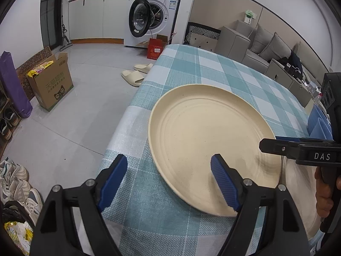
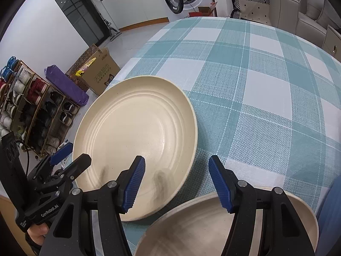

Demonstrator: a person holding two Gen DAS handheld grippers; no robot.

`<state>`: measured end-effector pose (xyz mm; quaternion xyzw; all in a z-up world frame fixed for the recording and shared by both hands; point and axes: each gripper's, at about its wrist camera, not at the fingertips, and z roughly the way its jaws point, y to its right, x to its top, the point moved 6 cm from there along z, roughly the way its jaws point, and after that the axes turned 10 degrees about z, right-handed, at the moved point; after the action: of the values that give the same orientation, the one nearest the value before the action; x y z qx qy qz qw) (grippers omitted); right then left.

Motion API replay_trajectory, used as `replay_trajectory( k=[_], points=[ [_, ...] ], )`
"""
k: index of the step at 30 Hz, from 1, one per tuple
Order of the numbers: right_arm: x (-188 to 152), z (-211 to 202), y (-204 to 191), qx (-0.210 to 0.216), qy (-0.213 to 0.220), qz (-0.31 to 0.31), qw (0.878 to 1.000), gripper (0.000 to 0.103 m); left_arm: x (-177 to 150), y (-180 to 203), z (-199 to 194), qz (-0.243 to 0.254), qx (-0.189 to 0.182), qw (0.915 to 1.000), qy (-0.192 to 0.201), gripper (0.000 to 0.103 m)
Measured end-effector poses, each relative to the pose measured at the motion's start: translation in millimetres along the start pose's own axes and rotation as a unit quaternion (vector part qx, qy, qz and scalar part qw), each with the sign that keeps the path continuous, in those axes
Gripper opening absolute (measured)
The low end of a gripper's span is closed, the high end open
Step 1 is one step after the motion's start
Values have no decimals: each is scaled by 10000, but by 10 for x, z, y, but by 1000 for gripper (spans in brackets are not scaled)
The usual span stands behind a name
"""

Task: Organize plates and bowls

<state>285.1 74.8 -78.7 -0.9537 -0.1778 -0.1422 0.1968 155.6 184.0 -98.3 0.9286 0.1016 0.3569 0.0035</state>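
A large cream plate [image 1: 208, 140] lies on the teal checked tablecloth [image 1: 223, 72] near the table's left edge; it also shows in the right wrist view [image 2: 136, 134]. My left gripper [image 1: 169, 183] is open, its right finger over the plate's near rim and its left finger over the cloth. My right gripper [image 2: 177, 183] is open above the plate's near right rim. A second cream plate [image 2: 191, 226] lies under it at the near edge. The right gripper also shows in the left wrist view [image 1: 298, 149], and the left gripper in the right wrist view [image 2: 64, 160].
The table's left edge drops to a grey floor with a cardboard box [image 1: 51, 81], slippers [image 1: 136, 72] and a shoe rack [image 2: 32, 111]. A washing machine [image 1: 151, 17] stands at the back, a sofa [image 1: 266, 47] to the right.
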Motion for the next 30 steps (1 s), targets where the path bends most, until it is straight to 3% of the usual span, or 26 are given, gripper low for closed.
replay_trajectory(
  k=[6, 8, 16, 25, 30],
  points=[
    [-25, -9, -19, -58, 73, -68, 9999, 63, -31, 13, 42, -10, -87, 9999, -117, 60],
    [-38, -5, -24, -72, 60, -86, 9999, 54, -27, 32, 39, 14, -125, 9998, -119, 57],
    [-78, -4, -52, -89, 39, -149, 9998, 42, -37, 60, 38, 63, -167, 9997, -164, 39],
    [-110, -23, -43, -347, 165, -320, 9988, 26, -40, 35, 38, 84, -75, 9998, -167, 30],
    [-110, -60, -39, -453, 278, -407, 9978, 23, -30, 42, 16, 104, -68, 9998, -128, 29]
  ],
)
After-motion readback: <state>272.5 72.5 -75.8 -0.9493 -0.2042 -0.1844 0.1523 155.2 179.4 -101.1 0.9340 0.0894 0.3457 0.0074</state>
